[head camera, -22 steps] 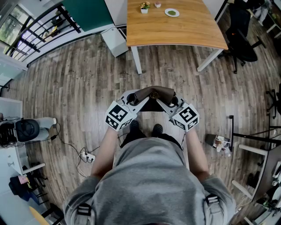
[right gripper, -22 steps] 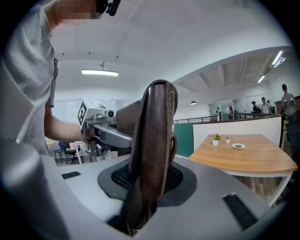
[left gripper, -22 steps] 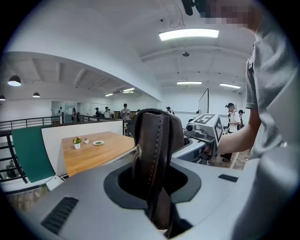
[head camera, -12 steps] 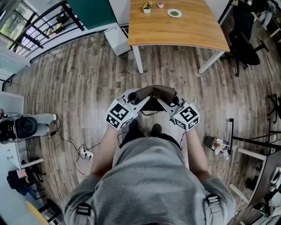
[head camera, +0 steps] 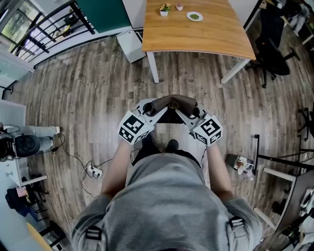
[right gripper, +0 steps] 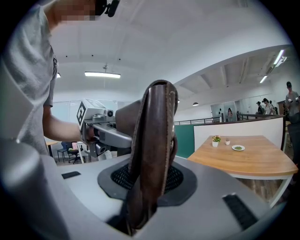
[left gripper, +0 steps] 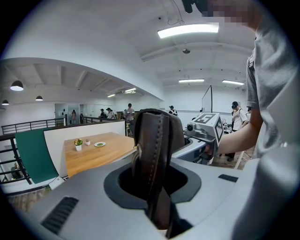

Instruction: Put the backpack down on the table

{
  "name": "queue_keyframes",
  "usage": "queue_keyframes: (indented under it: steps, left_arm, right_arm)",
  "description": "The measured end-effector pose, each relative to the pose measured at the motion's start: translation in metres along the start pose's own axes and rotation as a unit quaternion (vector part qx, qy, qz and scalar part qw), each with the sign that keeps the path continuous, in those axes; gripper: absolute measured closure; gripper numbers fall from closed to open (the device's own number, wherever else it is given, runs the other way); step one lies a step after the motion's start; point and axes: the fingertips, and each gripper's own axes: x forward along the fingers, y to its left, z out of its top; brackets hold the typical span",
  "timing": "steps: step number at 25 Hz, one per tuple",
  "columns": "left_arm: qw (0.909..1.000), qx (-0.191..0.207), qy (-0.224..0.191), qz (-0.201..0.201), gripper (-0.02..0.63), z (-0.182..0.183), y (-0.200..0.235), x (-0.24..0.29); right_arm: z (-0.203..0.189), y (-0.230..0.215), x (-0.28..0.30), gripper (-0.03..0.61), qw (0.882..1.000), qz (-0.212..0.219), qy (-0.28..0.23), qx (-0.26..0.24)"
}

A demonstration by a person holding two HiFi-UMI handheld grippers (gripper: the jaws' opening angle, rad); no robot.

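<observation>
The backpack hangs in front of me by its brown leather handle (head camera: 172,103), its dark body (head camera: 169,117) below between the two grippers. My left gripper (head camera: 153,109) is shut on the handle's left end, and in the left gripper view the brown strap (left gripper: 154,159) fills its jaws. At the other end my right gripper (head camera: 190,112) is shut too, with the strap (right gripper: 152,150) clamped upright between its jaws. The wooden table (head camera: 206,37) stands ahead, across a stretch of floor.
A small potted plant (head camera: 164,8), a little cup (head camera: 179,6) and a white plate (head camera: 195,15) sit at the table's far side. A white box (head camera: 130,45) stands by its left leg, an office chair (head camera: 274,49) at its right. A power strip (head camera: 93,171) lies on the floor at left.
Both grippers keep the same hold on the handle. My feet have stepped a little and the floor has shifted slightly in view.
</observation>
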Motion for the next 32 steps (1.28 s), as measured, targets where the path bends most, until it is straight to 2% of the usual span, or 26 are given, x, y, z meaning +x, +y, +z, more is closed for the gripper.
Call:
queue_keyframes:
  steps: [20, 32]
  left_arm:
    - [0.9999, 0.003, 0.0, 0.012, 0.52, 0.004, 0.005, 0.022]
    - [0.9999, 0.006, -0.007, 0.007, 0.519, 0.012, 0.023, 0.047]
  right_arm:
    - [-0.002, -0.023, -0.003, 0.466, 1.0, 0.002, -0.006, -0.009]
    - [0.002, -0.054, 0.0, 0.465, 1.0, -0.011, -0.003, -0.017]
